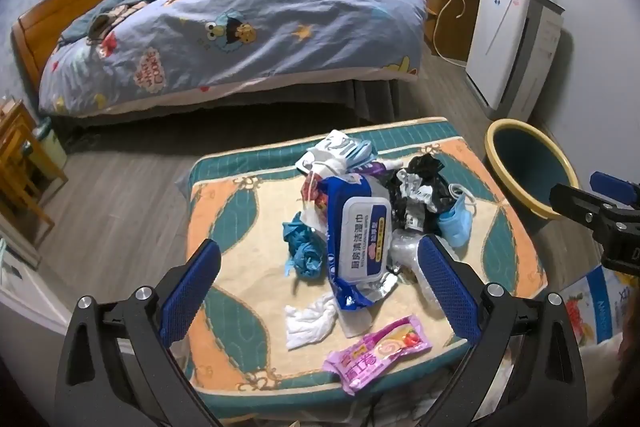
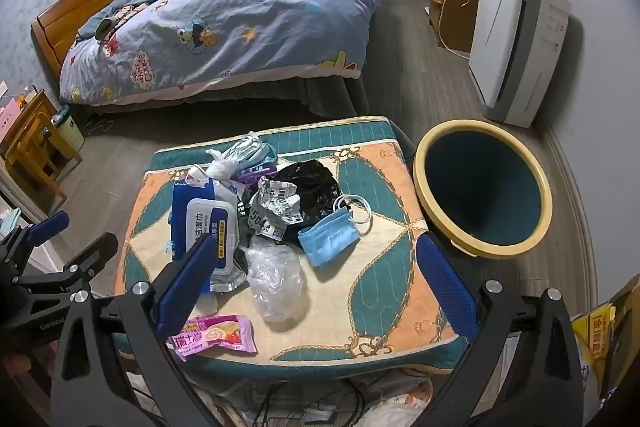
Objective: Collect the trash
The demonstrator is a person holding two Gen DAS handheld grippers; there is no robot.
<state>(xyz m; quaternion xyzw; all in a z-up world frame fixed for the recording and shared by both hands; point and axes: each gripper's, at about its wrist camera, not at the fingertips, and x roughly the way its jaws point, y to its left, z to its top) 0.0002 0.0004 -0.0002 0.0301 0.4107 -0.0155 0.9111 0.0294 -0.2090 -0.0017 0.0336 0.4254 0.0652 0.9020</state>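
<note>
A heap of trash lies on a cushioned stool [image 1: 240,307] [image 2: 380,299]: a blue wet-wipes pack [image 1: 360,239] [image 2: 208,223], a pink snack wrapper [image 1: 376,351] [image 2: 216,337], a white tissue [image 1: 310,321], a teal crumpled glove [image 1: 304,251], a black bag [image 2: 316,183], a blue face mask [image 2: 330,237] [image 1: 456,223] and clear plastic [image 2: 276,279]. A yellow-rimmed bin [image 2: 484,191] [image 1: 528,175] stands on the floor right of the stool. My left gripper [image 1: 320,291] is open above the near part of the heap. My right gripper [image 2: 316,279] is open above the clear plastic.
A bed with a blue cartoon duvet [image 1: 240,27] stands behind the stool. A white air purifier [image 2: 516,51] and a wooden cabinet [image 2: 452,11] stand at the right wall. Wooden furniture [image 1: 20,163] stands on the left. A box [image 2: 600,331] sits at the near right.
</note>
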